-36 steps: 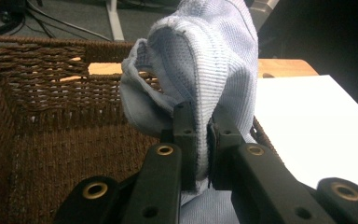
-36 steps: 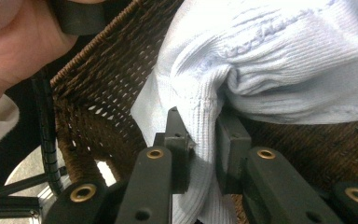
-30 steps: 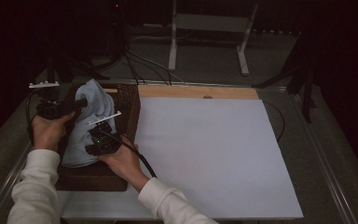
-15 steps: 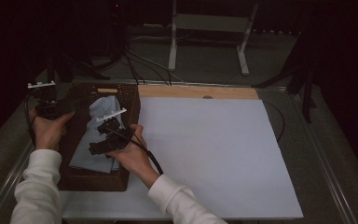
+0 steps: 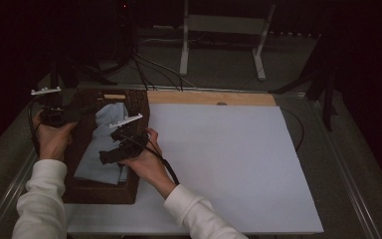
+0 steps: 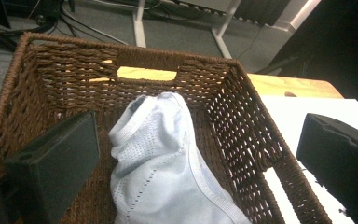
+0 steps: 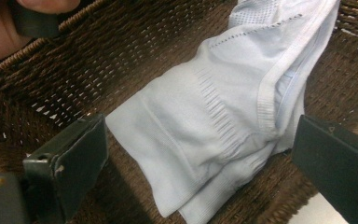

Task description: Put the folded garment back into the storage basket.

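In the lower left of the high view, two white sleeves came up from the bottom edge, each hand holding a gripper over a brown woven basket (image 5: 132, 107). The right gripper (image 5: 108, 155) sat near the middle of the basket's right side. Its jaws had just been opening, and in the right gripper view they stood wide apart with the pale blue cloth (image 7: 223, 112) lying loose between them, not pinched. That looked like a let-go, so the cloth could drop and stay in the basket.

A bit farther up and to the left, the left gripper (image 5: 82, 110) hung over the basket's left rim. Its jaws had just been opening too, and in the left gripper view they stood wide, with the cloth (image 6: 161, 163) lying below and between them, touched by neither.

The cloth (image 5: 104, 144) lay folded on the basket floor, its far end leaning up toward the back wall with the handle hole (image 6: 147, 73).

To the right of the basket lay a big white board (image 5: 229, 164), and past it, a wooden strip (image 5: 211, 98) along the far edge
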